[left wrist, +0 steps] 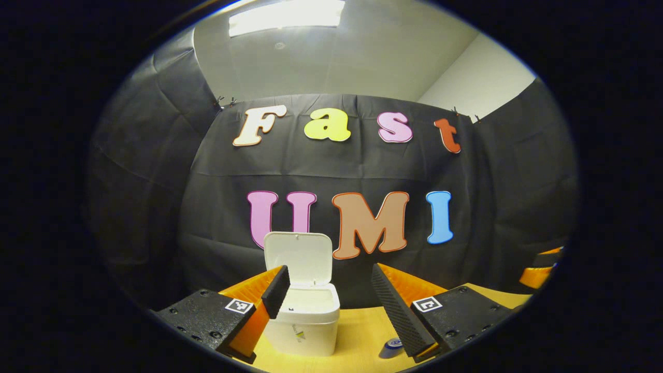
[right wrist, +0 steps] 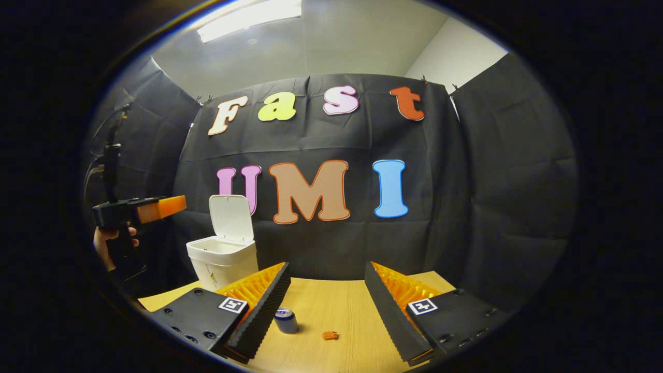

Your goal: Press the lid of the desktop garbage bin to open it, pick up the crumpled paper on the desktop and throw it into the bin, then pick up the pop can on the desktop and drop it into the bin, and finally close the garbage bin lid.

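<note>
Bin (right wrist: 222,259) lid-up; both tools gaping, empty.

Count on my counter (right wrist: 331,305): one garbage bin (right wrist: 224,261), white, with one lid (right wrist: 231,217) standing open. One pop can (right wrist: 286,319), upright. One small orange scrap (right wrist: 330,335), the crumpled paper as far as I can tell. Grippers: two, my left gripper (left wrist: 327,295) and my right gripper (right wrist: 325,295), each with two fingers.
</note>
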